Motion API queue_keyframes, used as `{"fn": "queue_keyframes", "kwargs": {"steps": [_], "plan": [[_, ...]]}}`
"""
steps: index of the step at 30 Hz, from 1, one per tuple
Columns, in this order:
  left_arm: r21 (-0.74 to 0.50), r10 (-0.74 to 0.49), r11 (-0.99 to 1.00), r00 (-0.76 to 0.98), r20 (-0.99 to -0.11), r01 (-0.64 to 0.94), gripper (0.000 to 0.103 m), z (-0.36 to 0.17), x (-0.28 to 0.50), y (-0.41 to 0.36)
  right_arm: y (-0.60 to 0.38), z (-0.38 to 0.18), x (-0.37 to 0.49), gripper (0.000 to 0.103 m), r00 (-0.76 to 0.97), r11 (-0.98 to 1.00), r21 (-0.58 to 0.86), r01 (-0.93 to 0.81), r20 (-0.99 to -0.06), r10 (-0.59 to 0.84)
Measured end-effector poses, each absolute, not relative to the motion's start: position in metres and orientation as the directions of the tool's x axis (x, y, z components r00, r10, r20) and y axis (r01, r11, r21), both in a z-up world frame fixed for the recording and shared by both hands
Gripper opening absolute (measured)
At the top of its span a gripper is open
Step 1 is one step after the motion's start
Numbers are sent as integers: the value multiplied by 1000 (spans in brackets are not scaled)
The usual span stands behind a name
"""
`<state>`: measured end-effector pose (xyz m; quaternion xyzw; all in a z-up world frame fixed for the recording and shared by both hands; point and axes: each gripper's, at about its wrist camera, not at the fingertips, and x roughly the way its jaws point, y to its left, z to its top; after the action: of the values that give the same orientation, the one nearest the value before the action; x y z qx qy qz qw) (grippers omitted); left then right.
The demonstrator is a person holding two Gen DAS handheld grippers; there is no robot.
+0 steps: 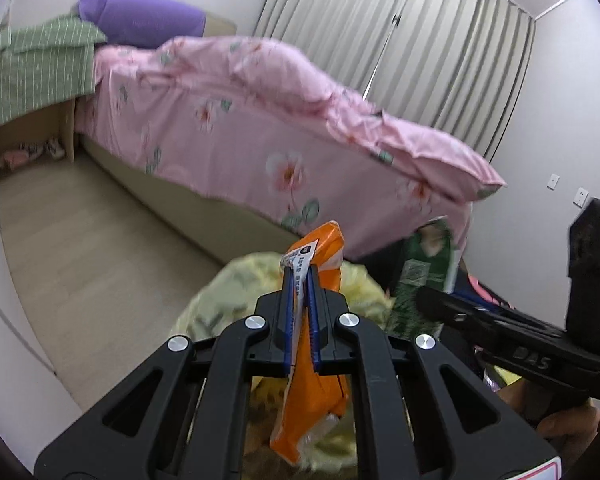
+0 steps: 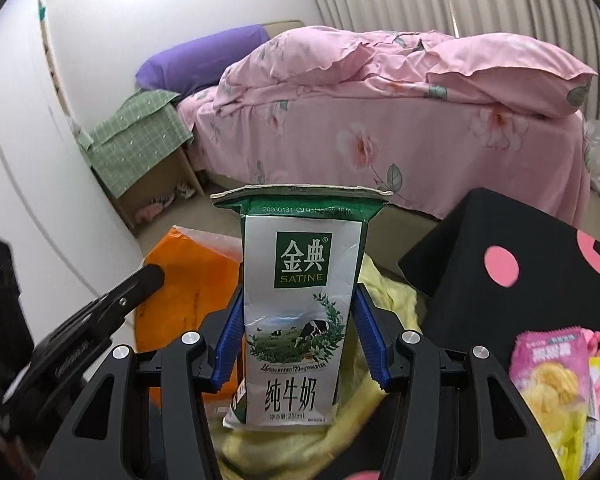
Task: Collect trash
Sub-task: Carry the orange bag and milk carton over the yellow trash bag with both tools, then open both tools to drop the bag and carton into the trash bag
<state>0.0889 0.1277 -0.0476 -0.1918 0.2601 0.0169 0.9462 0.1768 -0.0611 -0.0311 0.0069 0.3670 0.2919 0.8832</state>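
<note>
Spanning the 12 o'clock background, pink floral quilt (image 2: 380,92), soft and rumpled. Your right gripper (image 2: 300,336) clamps an upright milk carton (image 2: 300,304) at centre, glossy, printed "SATINE", "金典", "纯牛奶". Your left gripper (image 1: 300,300), jaws narrow, pinches a crinkly orange wrapper (image 1: 316,356) dangling toward 6 o'clock over yellow plastic bag (image 1: 228,292).

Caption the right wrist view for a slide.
Right gripper fingers clamp an upright green-and-silver milk carton above a crumpled yellow bag.
</note>
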Motion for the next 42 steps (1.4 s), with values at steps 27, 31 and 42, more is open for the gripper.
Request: {"fn": "queue_keyframes", "kwargs": {"steps": [27, 31, 42], "plan": [[-253, -12, 950, 787, -617, -184, 6, -65, 116, 118, -51, -65, 207, 47, 459, 826, 280, -489, -723, 516], [-319, -50, 928, 782, -621, -195, 9, -66, 116, 128, -57, -68, 209, 48, 441, 835, 297, -464, -740, 508], [-402, -134, 907, 822, -554, -124, 54, -31, 107, 123, -81, -31, 187, 54, 467, 850, 242, -467, -749, 470]]}}
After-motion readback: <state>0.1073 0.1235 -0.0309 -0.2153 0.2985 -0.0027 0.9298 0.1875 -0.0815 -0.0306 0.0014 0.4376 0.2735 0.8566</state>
